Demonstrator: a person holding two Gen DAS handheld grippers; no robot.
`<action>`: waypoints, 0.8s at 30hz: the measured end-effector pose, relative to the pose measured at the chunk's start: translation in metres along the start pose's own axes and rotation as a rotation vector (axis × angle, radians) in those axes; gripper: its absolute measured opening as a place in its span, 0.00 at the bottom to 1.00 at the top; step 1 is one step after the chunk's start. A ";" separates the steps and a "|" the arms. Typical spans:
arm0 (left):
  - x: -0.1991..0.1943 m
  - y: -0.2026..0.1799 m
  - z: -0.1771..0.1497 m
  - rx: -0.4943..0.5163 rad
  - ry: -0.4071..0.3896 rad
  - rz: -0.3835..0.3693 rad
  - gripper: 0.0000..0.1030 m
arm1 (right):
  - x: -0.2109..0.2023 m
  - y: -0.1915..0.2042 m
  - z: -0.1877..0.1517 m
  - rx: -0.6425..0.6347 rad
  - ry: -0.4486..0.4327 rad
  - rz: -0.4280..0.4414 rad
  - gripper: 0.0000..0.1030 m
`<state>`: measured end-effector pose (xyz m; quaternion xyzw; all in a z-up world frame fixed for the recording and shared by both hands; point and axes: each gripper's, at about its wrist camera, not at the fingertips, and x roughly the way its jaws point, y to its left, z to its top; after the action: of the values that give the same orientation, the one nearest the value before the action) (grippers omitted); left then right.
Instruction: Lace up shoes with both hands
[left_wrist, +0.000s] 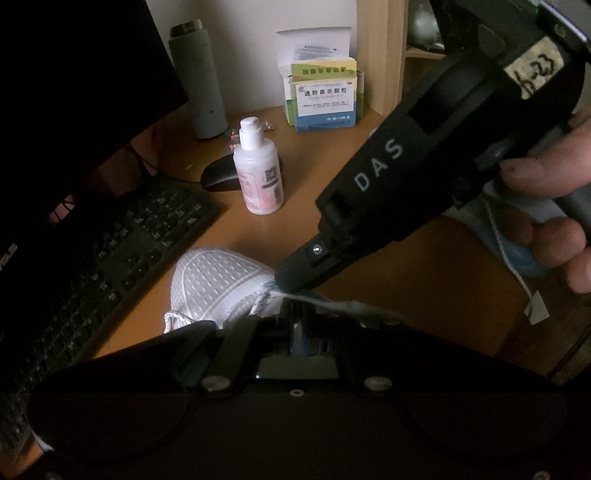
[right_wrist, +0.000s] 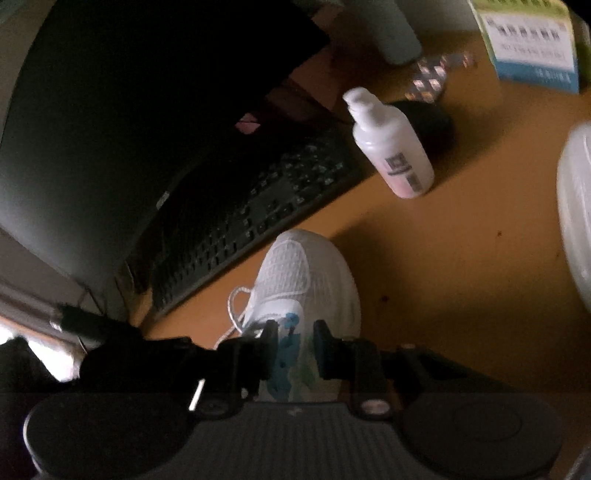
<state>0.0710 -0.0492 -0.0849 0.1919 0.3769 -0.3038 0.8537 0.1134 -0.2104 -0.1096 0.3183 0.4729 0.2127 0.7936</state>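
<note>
Left wrist view shows the right gripper (left_wrist: 291, 284) tip touching the lace (left_wrist: 314, 297) that the left gripper (left_wrist: 295, 325) pinches just above the shoe (left_wrist: 218, 284), toe pointing away on the desk (left_wrist: 406, 277); right jaws look parted astride the tongue.

The shoe (right_wrist: 306, 269) is white mesh with blue and pale green blotches on its tongue, and its lace (left_wrist: 502, 247) is white flecked with blue. The desk (right_wrist: 424, 258) is orange-brown wood, the keyboard (left_wrist: 110, 243) black, the bottle (left_wrist: 258, 170) white with a pink label
</note>
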 end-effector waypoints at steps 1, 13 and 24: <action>0.000 -0.001 0.000 0.003 0.001 0.007 0.01 | 0.000 -0.001 -0.001 0.008 -0.004 0.013 0.03; -0.038 -0.028 -0.028 0.071 -0.020 0.189 0.39 | -0.162 0.019 0.041 -0.207 -0.522 -0.180 0.02; -0.038 -0.032 -0.032 0.011 0.004 0.193 0.44 | -0.335 0.009 0.034 -0.343 -0.873 -0.658 0.02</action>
<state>0.0130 -0.0407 -0.0797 0.2327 0.3568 -0.2220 0.8771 -0.0118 -0.4277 0.1147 0.0792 0.1341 -0.1230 0.9801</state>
